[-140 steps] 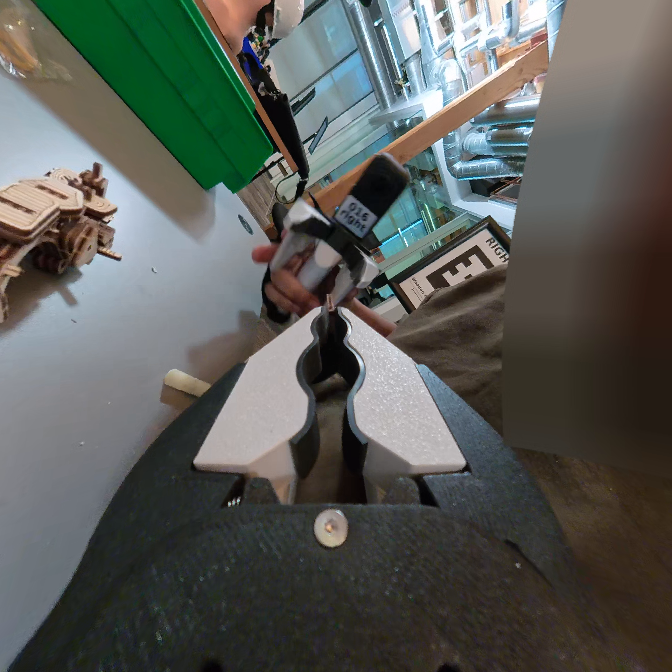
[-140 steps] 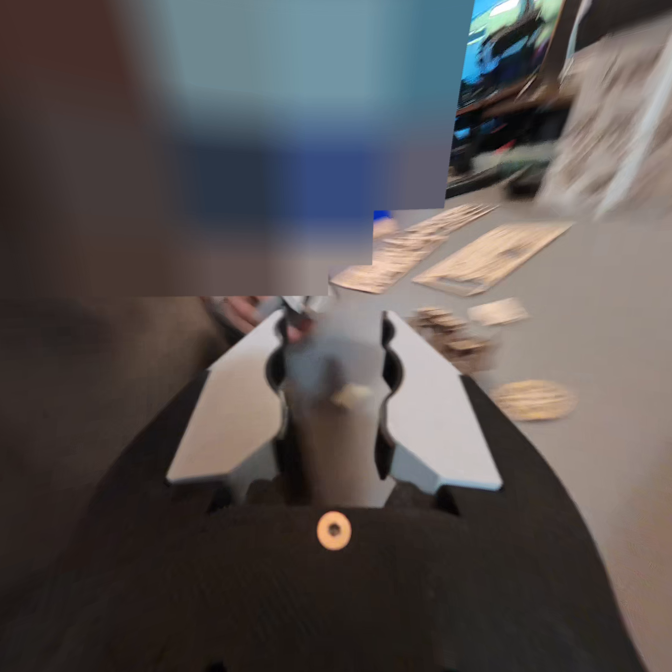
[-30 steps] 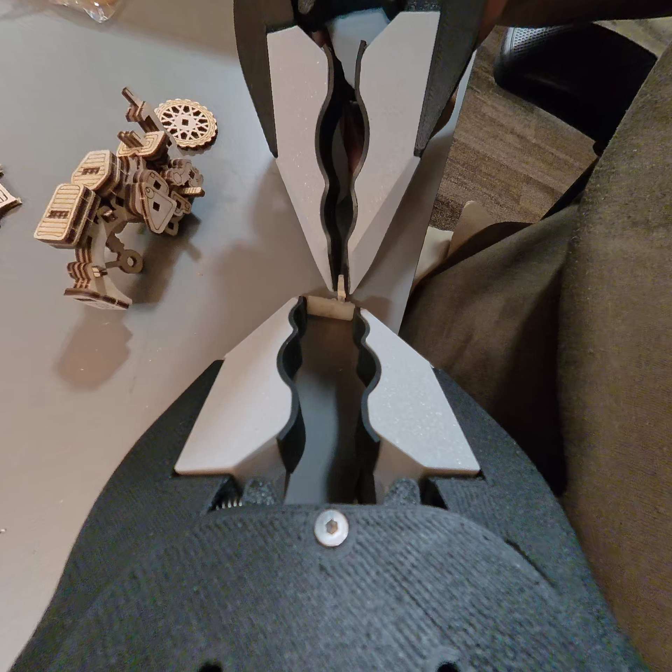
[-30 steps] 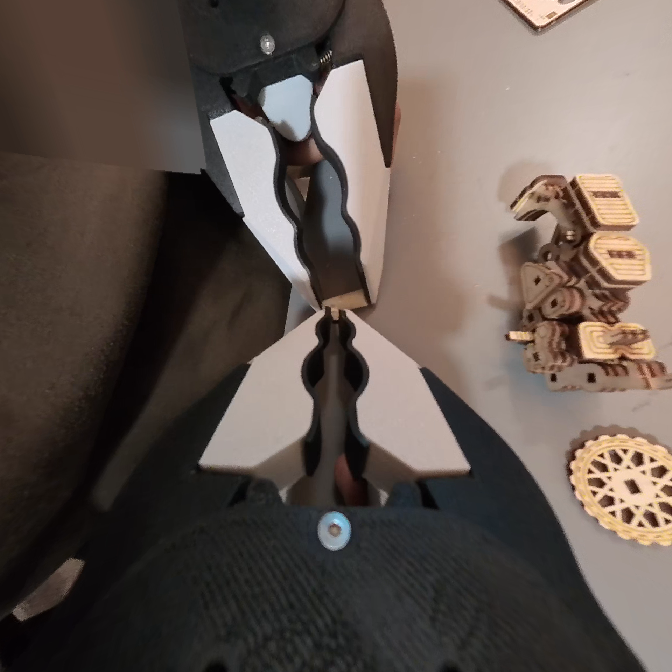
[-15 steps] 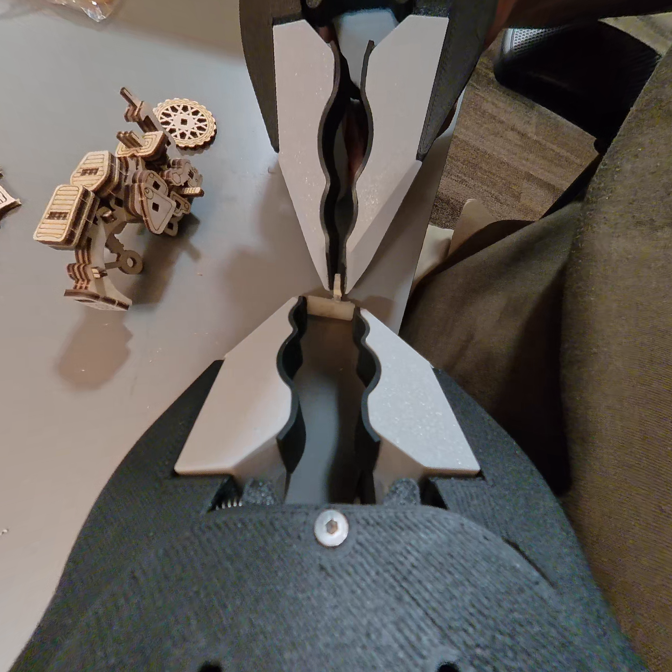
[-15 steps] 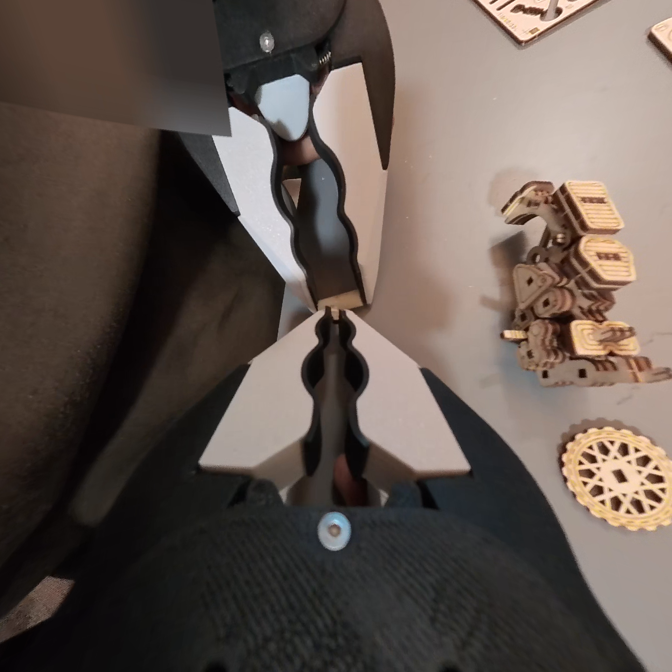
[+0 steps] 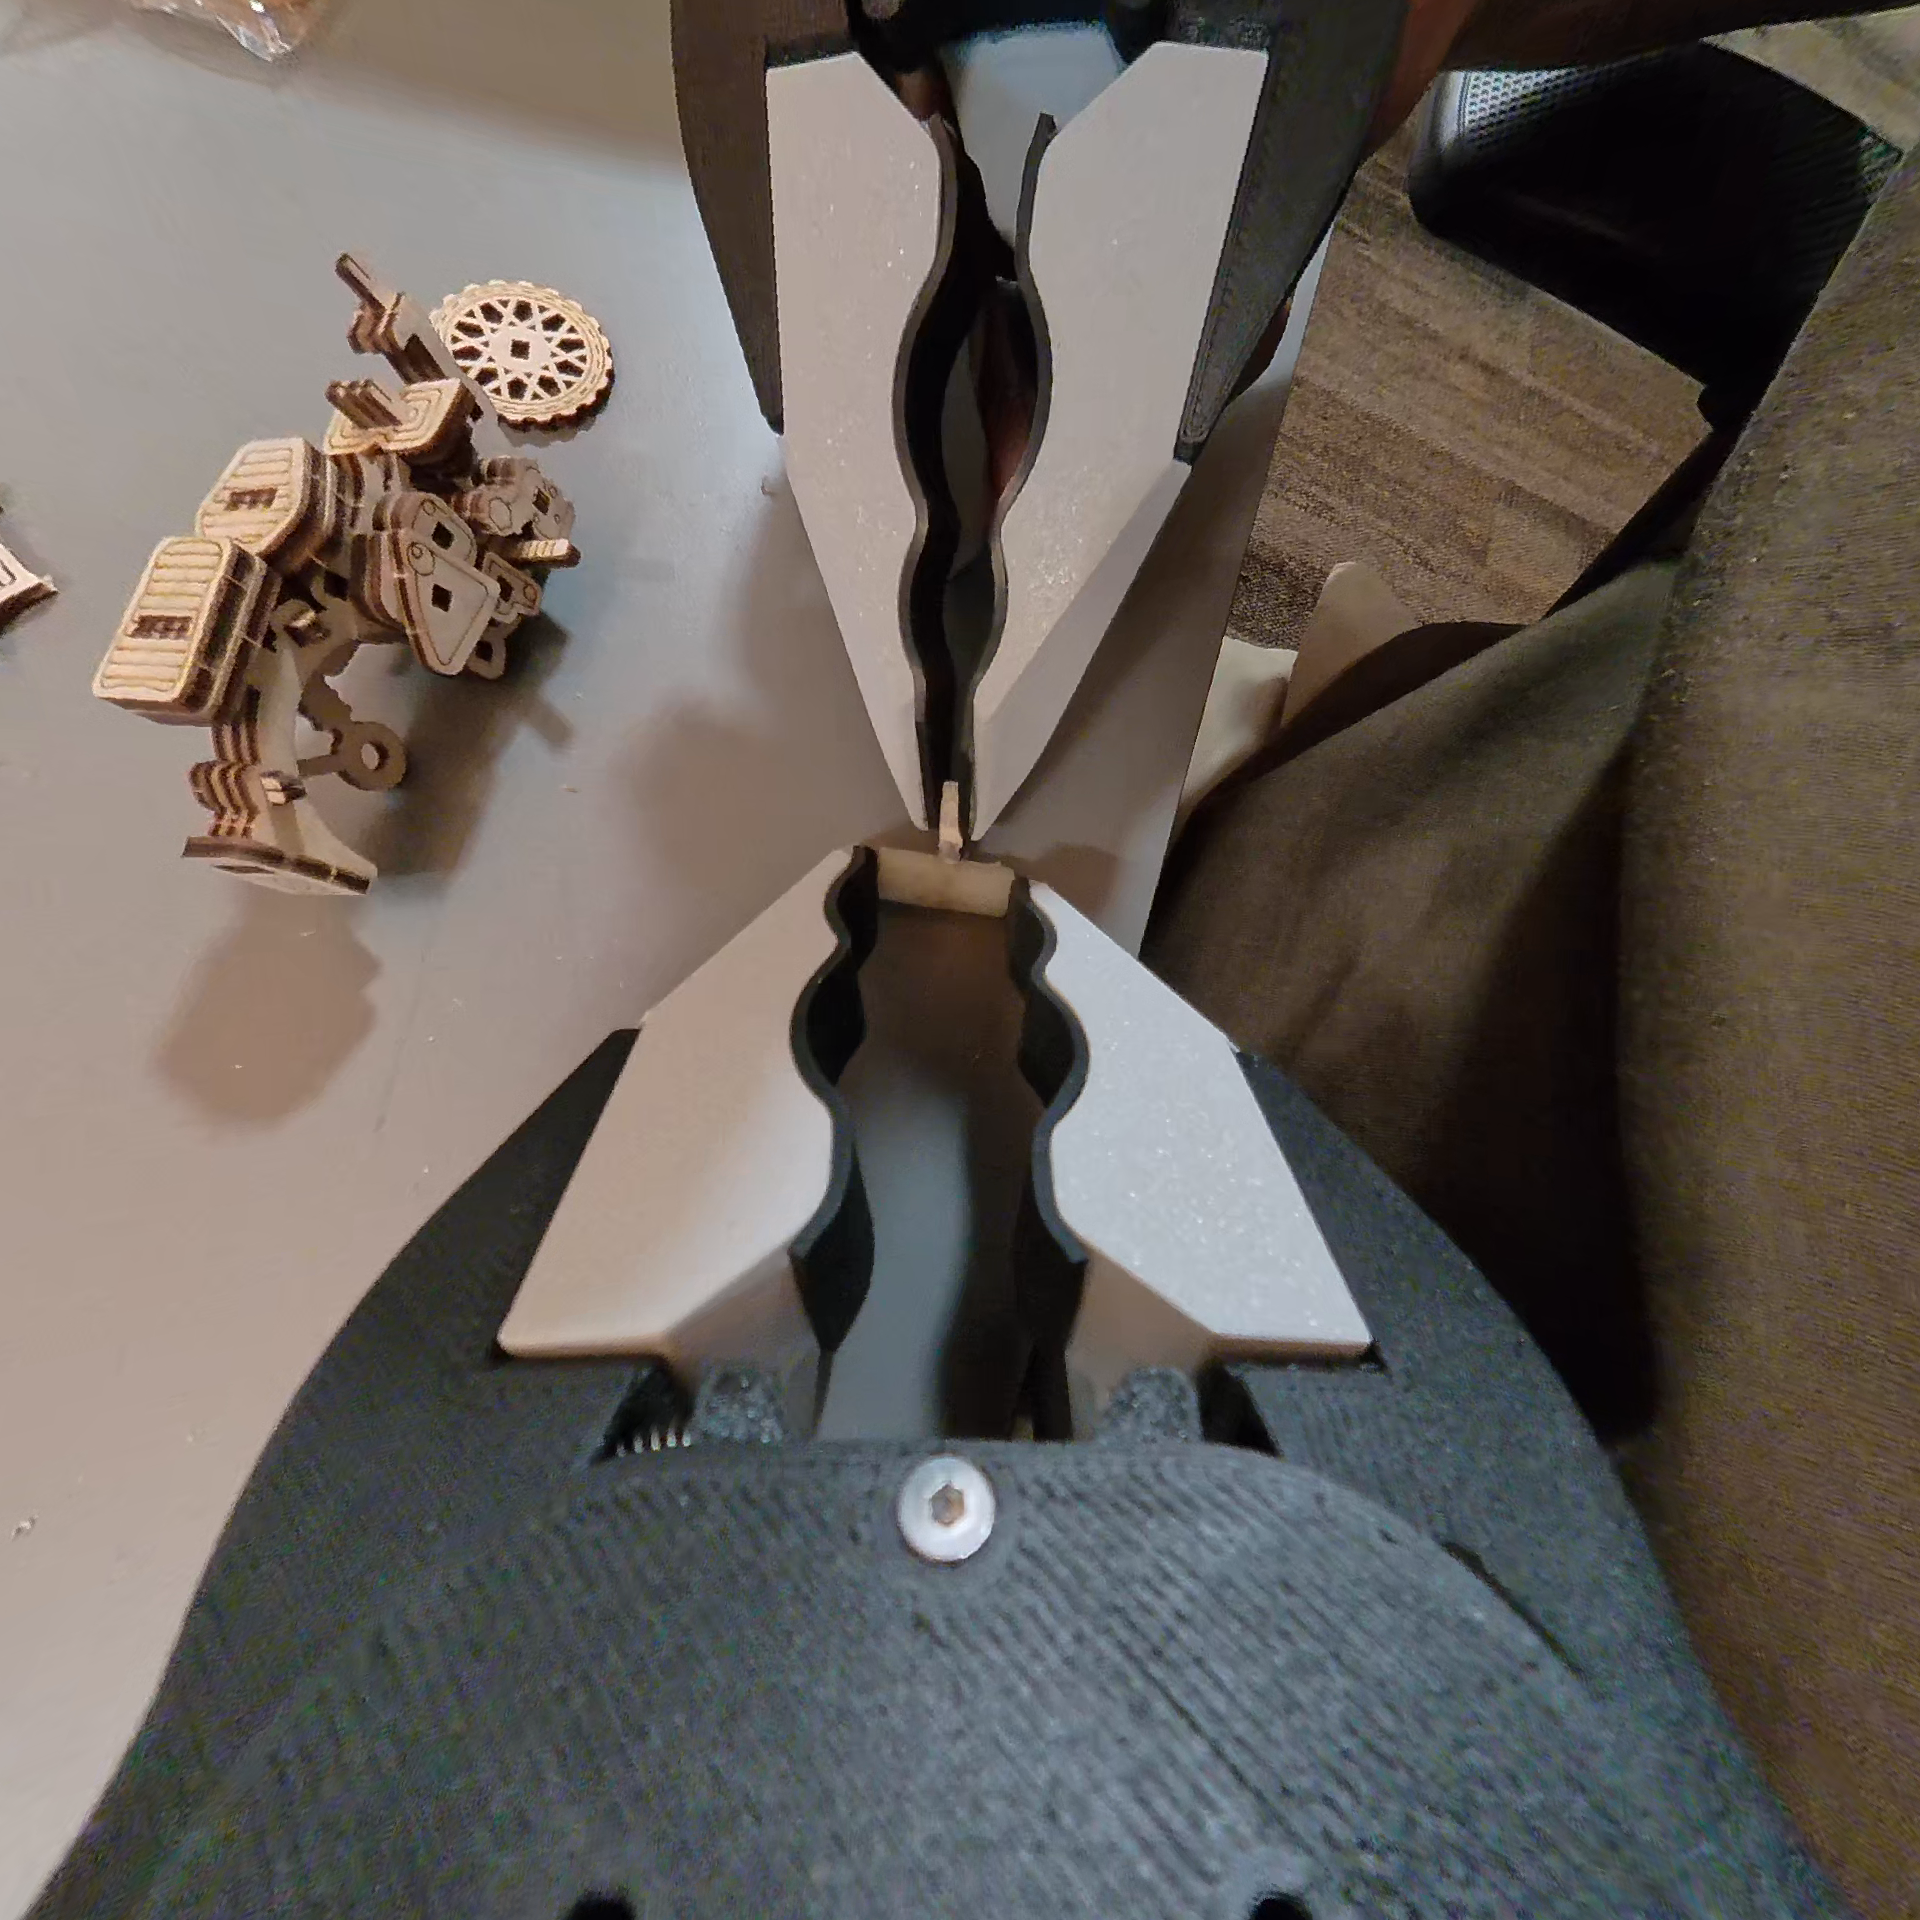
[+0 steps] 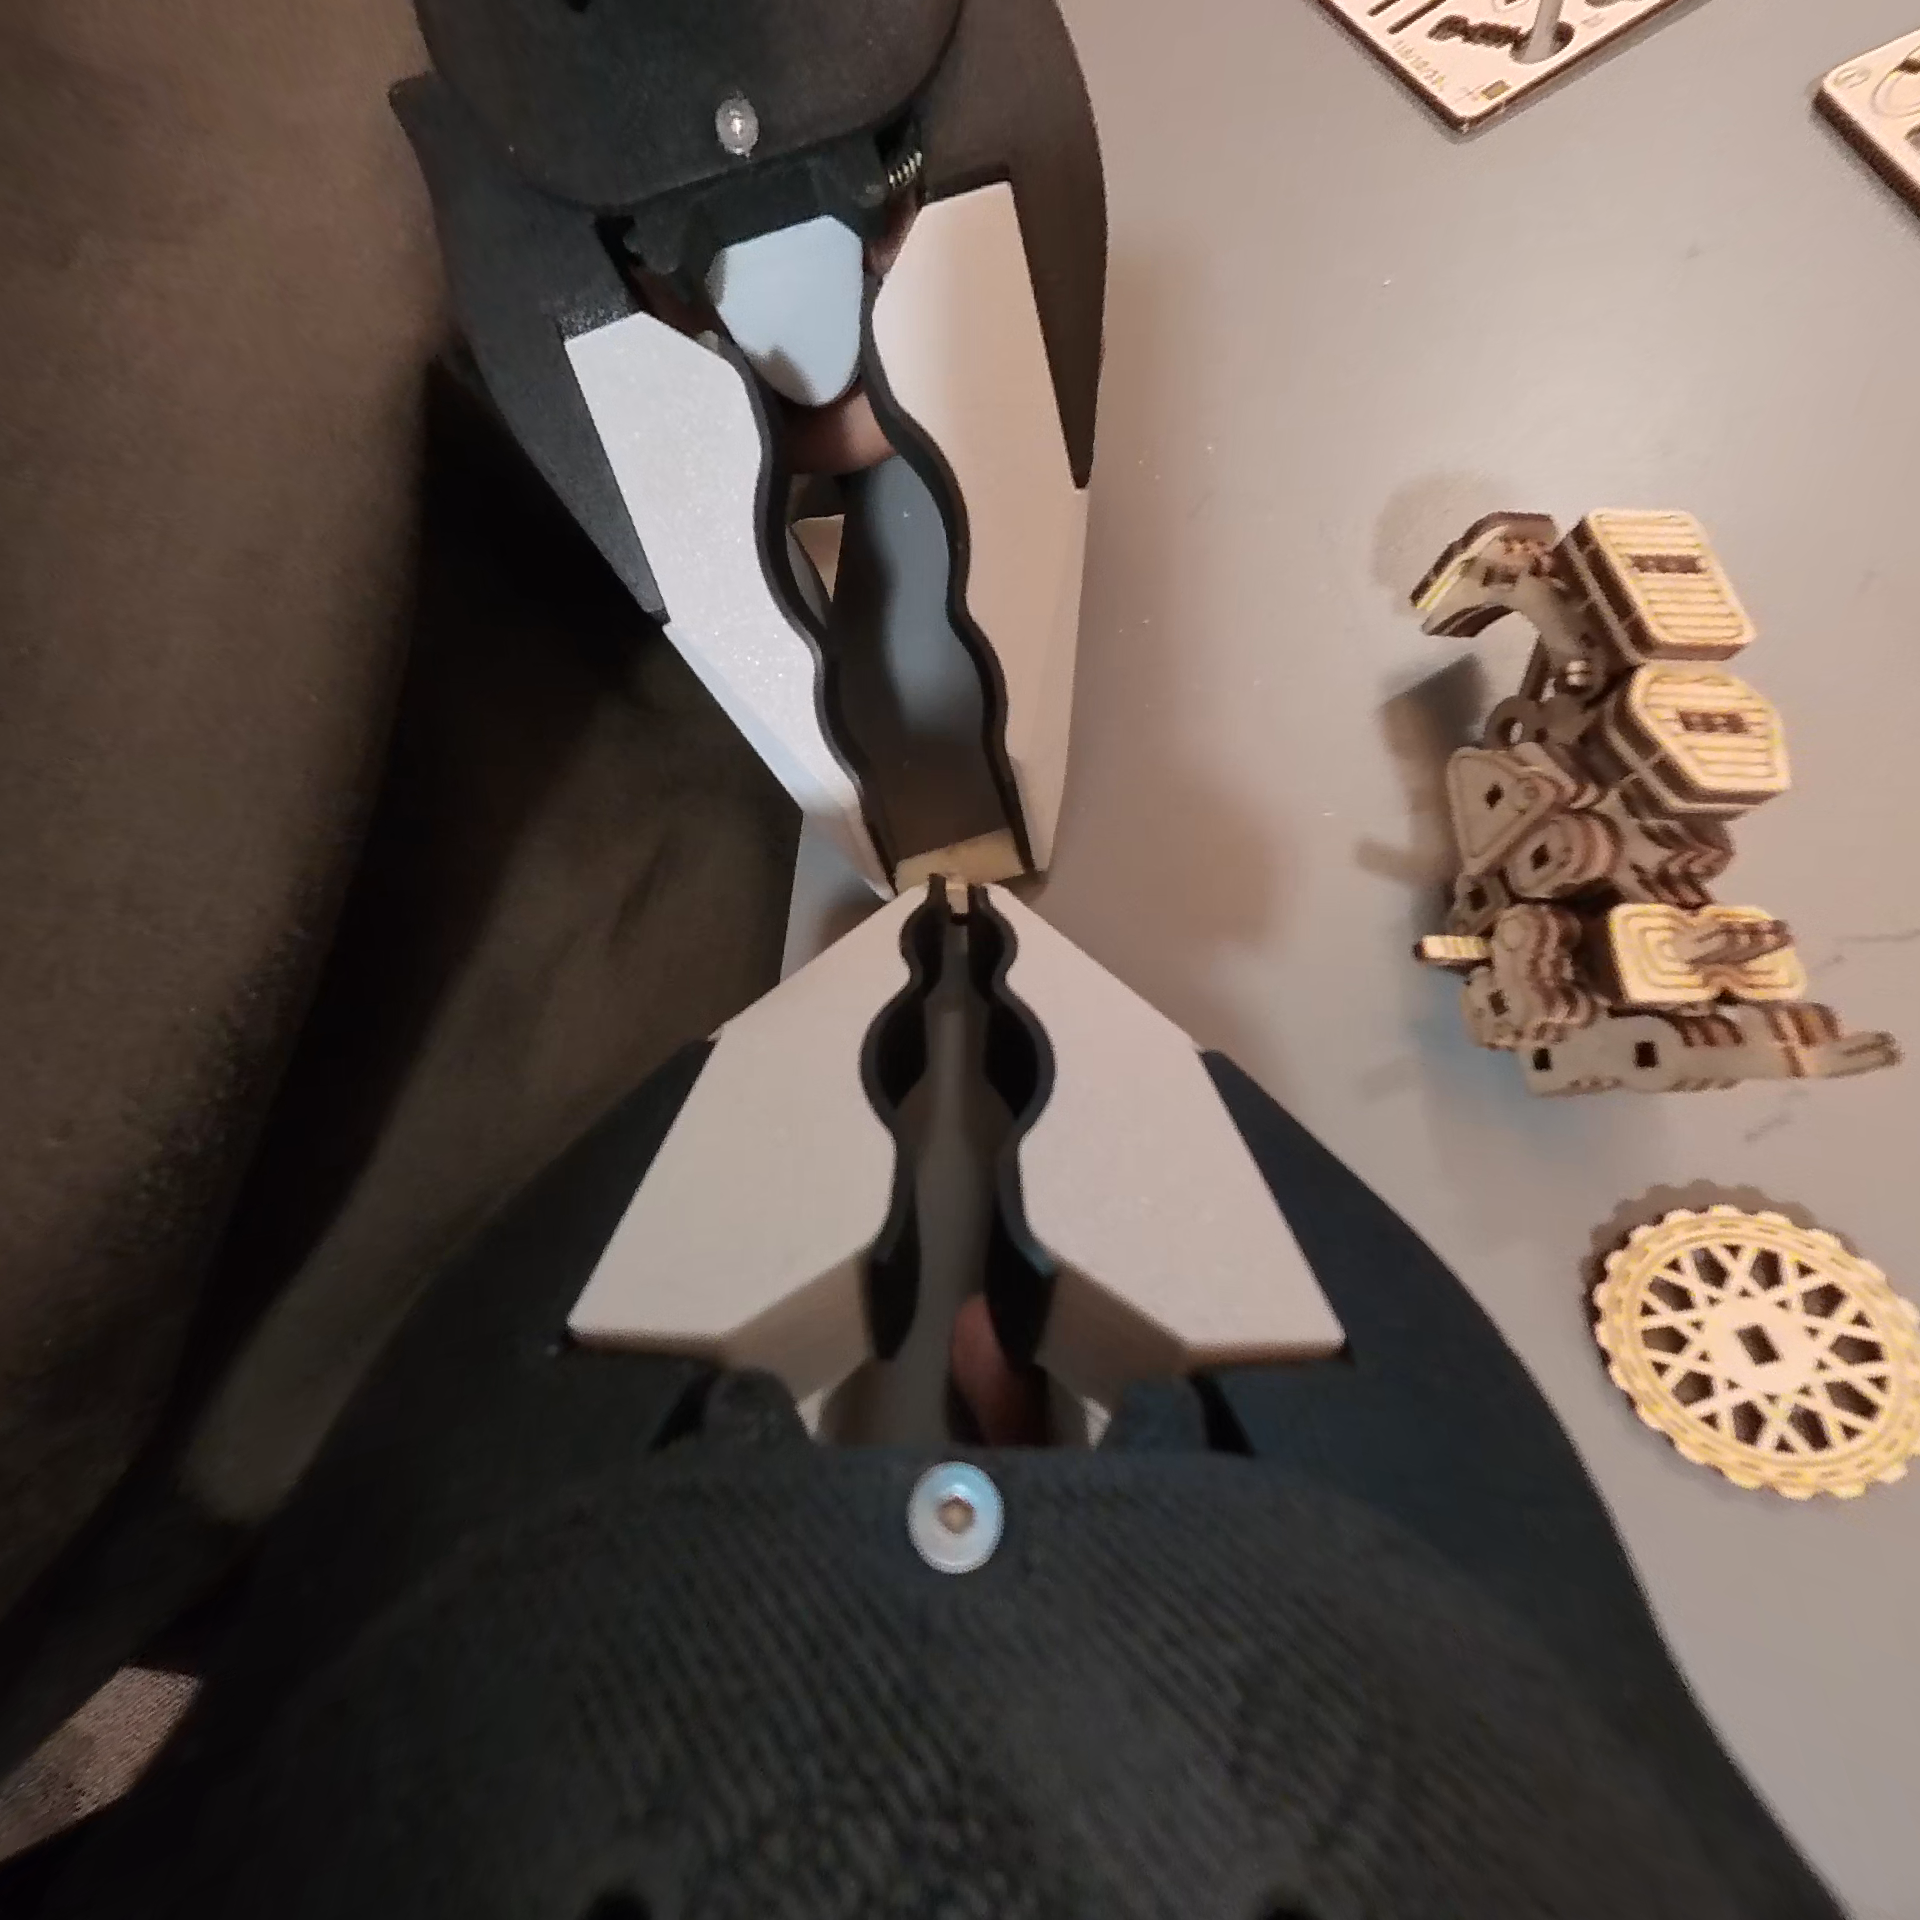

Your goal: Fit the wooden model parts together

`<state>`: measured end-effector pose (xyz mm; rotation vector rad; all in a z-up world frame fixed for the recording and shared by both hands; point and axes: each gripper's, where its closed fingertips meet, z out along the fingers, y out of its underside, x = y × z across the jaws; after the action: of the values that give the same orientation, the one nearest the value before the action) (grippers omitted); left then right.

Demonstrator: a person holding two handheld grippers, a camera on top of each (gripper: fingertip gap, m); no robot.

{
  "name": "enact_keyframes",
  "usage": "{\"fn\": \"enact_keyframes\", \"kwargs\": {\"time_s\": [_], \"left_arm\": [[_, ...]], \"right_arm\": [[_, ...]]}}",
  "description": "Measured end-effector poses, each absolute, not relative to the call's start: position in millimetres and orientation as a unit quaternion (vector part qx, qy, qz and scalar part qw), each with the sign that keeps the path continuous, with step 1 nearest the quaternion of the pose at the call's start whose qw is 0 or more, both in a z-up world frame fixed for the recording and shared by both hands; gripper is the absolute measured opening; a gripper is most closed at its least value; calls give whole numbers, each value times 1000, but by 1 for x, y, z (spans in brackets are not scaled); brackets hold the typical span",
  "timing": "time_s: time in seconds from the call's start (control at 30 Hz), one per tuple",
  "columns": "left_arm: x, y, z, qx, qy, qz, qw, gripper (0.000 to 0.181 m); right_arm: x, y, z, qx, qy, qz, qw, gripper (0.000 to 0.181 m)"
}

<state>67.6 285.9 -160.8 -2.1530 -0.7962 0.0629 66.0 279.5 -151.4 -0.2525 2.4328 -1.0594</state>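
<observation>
Small pale wooden block (image 7: 943,881) clamped across the tips of the left tool (image 7: 943,868), at frame centre in the left wrist view; same block (image 8: 961,858) shows at the far tool's tips in the right wrist view. Thin wooden peg (image 7: 950,821) pinched in the nearly closed tips of the right tool (image 7: 948,805), standing on end and meeting the block's top face; how deep it sits cannot be told. From the right wrist view the peg (image 8: 954,902) is a sliver between that tool's (image 8: 954,902) clenched tips. Both tools meet tip to tip, left one from 6 o'clock, right one from 12 o'clock in the left view, held over the edge of the grey worktop (image 7: 208,1143). At 10 o'clock in the left view, a part-built wooden model (image 7: 312,613) lies on the worktop, well apart from the tools, with a toothed wooden wheel (image 7: 523,353) lying flat just beside its far end. In the right view the model (image 8: 1621,821) sits at 3 o'clock and the wheel (image 8: 1756,1351) at 4 o'clock. Wooden part sheets (image 8: 1496,52) at the 1 o'clock corner. Dark olive cloth (image 7: 1558,831) at 3 o'clock, off the worktop.
</observation>
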Motion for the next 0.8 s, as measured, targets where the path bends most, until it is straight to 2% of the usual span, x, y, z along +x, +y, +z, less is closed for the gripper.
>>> {"fn": "enact_keyframes", "kwargs": {"time_s": [0.8], "left_arm": [[67, 286, -161, -855, -317, 19, 411, 27]], "right_arm": [[64, 278, -153, -97, 891, -393, 204, 3]]}}
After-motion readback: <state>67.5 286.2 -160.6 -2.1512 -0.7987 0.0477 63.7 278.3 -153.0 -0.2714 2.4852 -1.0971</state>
